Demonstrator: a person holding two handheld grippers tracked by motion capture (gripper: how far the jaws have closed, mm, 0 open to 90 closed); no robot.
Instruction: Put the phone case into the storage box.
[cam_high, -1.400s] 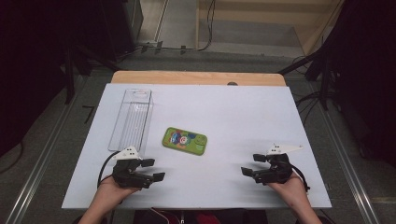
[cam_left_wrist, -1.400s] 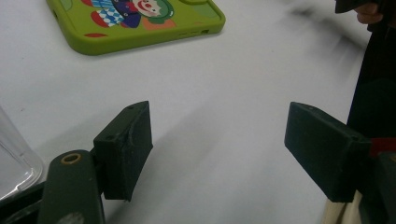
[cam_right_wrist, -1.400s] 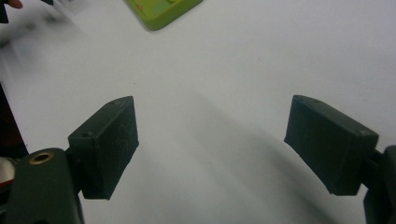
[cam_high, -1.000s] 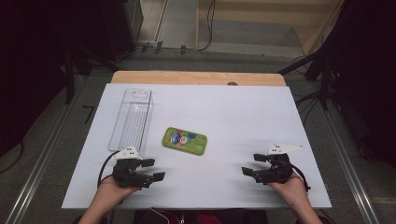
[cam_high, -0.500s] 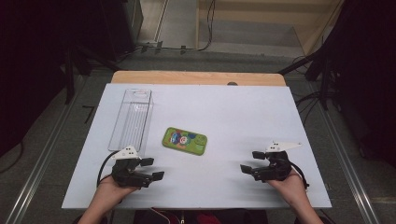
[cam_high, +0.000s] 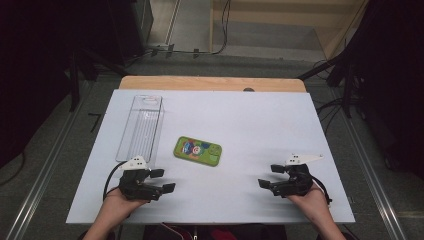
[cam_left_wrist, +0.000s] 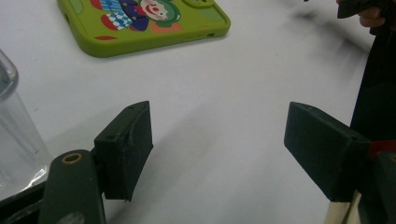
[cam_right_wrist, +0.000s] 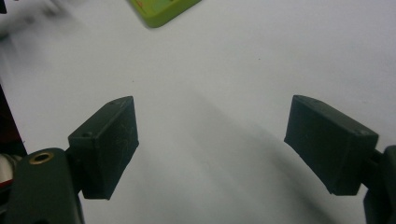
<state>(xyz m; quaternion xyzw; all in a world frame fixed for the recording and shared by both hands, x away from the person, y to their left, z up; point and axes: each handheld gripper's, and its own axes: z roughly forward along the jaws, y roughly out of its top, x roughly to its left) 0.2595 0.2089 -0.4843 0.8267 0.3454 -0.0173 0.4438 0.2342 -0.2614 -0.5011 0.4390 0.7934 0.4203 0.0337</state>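
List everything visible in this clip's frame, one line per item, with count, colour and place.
Phone case: one, green with a cartoon print, lying flat near the table's middle.
Clear box: one, transparent, long, on the left side of the table.
Table: one, white top with a wooden far edge.
Cables: several, black, on the floor beyond the table.
Left gripper: one, black, open, near edge, left.
Right gripper: one, black, open, near edge, right.

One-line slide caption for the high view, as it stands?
Both grippers, left and right, rest open on the white table, flanking a green phone case beside a clear tray.
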